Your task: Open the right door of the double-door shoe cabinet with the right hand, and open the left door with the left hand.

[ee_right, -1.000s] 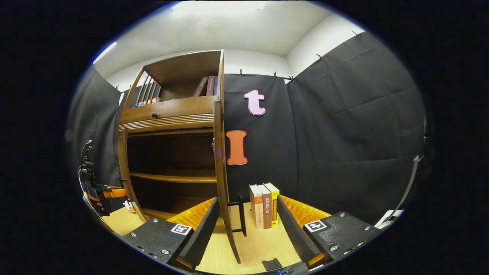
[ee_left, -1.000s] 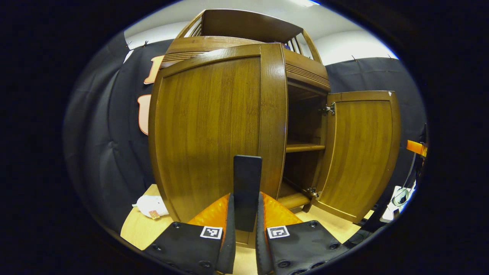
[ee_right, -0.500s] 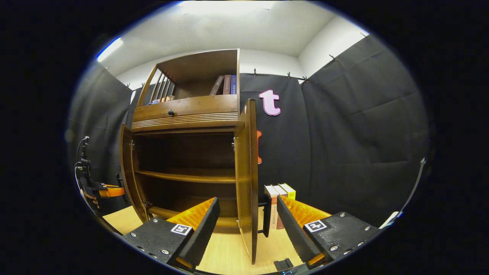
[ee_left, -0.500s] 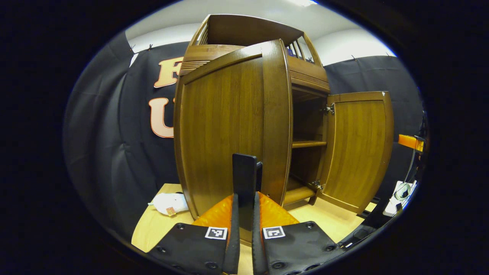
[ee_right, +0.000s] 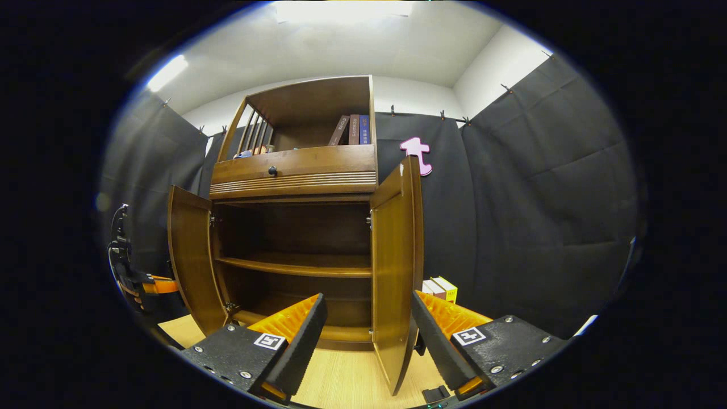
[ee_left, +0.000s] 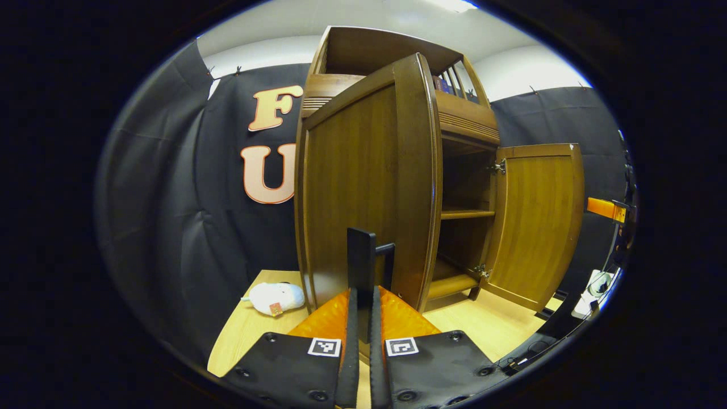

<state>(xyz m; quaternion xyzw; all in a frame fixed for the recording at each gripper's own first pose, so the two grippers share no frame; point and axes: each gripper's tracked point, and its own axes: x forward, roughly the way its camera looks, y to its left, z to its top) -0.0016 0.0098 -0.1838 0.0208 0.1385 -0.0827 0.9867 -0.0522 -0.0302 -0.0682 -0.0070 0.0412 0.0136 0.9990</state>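
Note:
The brown wooden shoe cabinet [ee_right: 295, 170] stands with both doors swung out and its shelves bare. In the left gripper view, the left door [ee_left: 363, 170] fills the middle. My left gripper [ee_left: 362, 292] is shut on that door's black handle [ee_left: 361, 253]. The right door [ee_left: 539, 221] hangs open farther off, with the other gripper [ee_left: 605, 209] beyond it. In the right gripper view, my right gripper [ee_right: 368, 300] is open, and the right door [ee_right: 395, 267] stands between its fingers without being pressed. The left door [ee_right: 190, 261] and left gripper [ee_right: 142, 284] show at the left.
A white plush toy [ee_left: 275, 297] lies on the light wooden floor left of the cabinet. Books [ee_right: 440, 288] stand on the floor right of it, and more books [ee_right: 352, 129] on the top shelf. A small black clip [ee_right: 434, 393] lies near my right fingers.
The left door has swung farther open with my left gripper holding its handle. The right door has shifted rightward in the right gripper view and now shows its inner face.

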